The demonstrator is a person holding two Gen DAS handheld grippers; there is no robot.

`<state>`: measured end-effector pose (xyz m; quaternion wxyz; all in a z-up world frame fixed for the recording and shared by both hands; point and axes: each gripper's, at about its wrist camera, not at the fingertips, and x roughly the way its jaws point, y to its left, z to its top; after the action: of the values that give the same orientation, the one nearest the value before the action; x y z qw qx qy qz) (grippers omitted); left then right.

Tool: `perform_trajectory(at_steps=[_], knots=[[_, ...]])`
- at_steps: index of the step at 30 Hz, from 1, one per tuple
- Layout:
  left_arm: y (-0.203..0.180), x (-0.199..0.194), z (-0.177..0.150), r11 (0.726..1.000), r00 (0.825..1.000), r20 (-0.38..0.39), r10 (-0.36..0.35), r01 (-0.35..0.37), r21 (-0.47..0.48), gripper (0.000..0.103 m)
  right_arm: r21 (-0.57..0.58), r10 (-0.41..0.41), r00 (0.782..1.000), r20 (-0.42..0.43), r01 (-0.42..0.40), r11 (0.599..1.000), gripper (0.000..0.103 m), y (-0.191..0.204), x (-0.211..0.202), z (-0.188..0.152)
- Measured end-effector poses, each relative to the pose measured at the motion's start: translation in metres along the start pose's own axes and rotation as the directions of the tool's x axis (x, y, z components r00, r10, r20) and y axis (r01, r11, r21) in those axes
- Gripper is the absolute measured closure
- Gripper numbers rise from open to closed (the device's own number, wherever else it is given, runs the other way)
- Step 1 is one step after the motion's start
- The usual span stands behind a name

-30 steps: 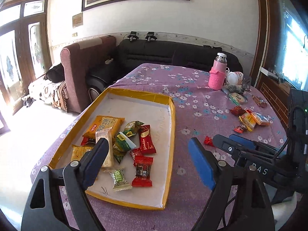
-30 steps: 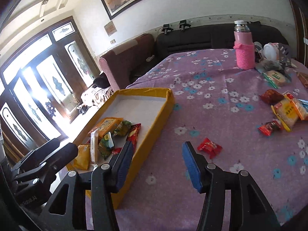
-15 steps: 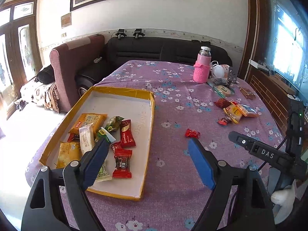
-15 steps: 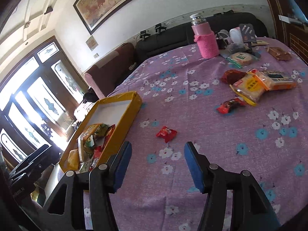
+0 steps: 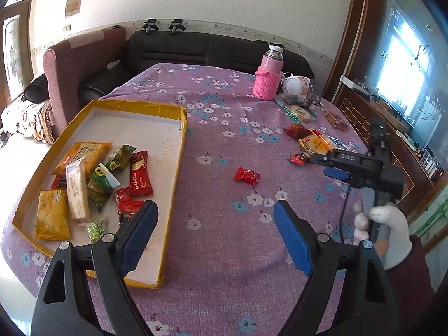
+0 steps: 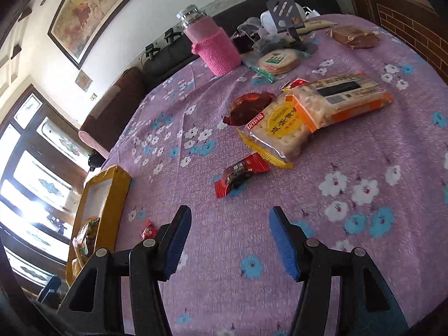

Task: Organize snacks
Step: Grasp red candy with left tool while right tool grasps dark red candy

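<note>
A yellow-rimmed tray (image 5: 179, 145) at the left of the purple flowered table holds several wrapped snacks. A red candy (image 5: 247, 175) lies loose on the cloth, right of the tray. My left gripper (image 5: 212, 212) hovers open over the cloth beside the tray's near right corner, with nothing between its fingers. My right gripper (image 6: 230, 214) is open and empty, a short way before a small red snack bar (image 6: 240, 172). Behind the bar lie a cracker pack (image 6: 280, 128), an orange biscuit pack (image 6: 344, 98) and a dark red packet (image 6: 249, 106). The left wrist view shows the right gripper (image 5: 336, 168) near those snacks.
A pink-sleeved bottle (image 5: 268, 77) stands at the far side of the table, with a round cracker pack (image 6: 277, 60), a brown packet (image 6: 352, 37) and a phone stand (image 6: 288, 14) near it. Sofas stand behind the table. A gloved hand (image 5: 392, 224) holds the right gripper.
The right gripper has swung right, away from the tray to the loose snacks, rolling as it went. The left gripper has shifted slightly right and tipped down.
</note>
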<state>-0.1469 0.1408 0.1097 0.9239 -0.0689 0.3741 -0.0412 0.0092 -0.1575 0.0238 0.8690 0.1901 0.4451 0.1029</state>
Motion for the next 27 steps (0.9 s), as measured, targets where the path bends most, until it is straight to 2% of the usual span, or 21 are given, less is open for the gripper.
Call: perform_trajectory(at_steps=[5,11,13,14,15,16,20,25,27], knots=[[-0.002,0.008,0.001,1.0,1.0,-0.008,-0.011,0.011,0.008,0.018,0.001,-0.086,0.996,0.013,0.086,0.996,0.043,0.009,0.037,0.019],[-0.012,0.037,0.004,0.999,0.997,-0.064,-0.03,0.031,0.017,0.018,-0.1,-0.164,0.984,0.066,0.17,0.98,0.044,0.029,0.051,0.019],[-0.018,0.047,0.005,0.999,0.996,-0.079,-0.04,0.042,0.027,0.018,-0.166,-0.227,0.969,0.094,0.24,0.956,0.051,0.036,0.054,0.014],[-0.021,0.051,0.006,0.999,0.995,-0.086,-0.042,0.045,0.031,0.018,-0.19,-0.251,0.963,0.099,0.266,0.945,0.061,0.039,0.055,0.012],[-0.024,0.056,0.007,0.998,0.995,-0.093,-0.043,0.047,0.036,0.018,-0.204,-0.239,0.967,0.087,0.252,0.946,0.072,0.04,0.056,0.012],[-0.027,0.062,0.008,0.998,0.994,-0.103,-0.046,0.05,0.04,0.018,-0.209,-0.231,0.97,0.078,0.243,0.947,0.077,0.04,0.057,0.011],[-0.039,0.084,0.012,0.995,0.988,-0.14,-0.065,0.074,0.063,0.018,-0.209,-0.181,0.981,0.071,0.192,0.959,0.077,0.035,0.053,0.009],[-0.053,0.125,0.022,0.991,0.981,-0.188,-0.042,0.064,0.116,0.019,-0.147,-0.099,0.994,0.05,0.105,0.983,0.077,0.022,0.043,0.016],[-0.055,0.144,0.025,0.99,0.974,-0.217,-0.057,0.083,0.112,0.02,-0.132,-0.064,0.997,0.043,0.069,0.989,0.077,0.021,0.04,0.017]])
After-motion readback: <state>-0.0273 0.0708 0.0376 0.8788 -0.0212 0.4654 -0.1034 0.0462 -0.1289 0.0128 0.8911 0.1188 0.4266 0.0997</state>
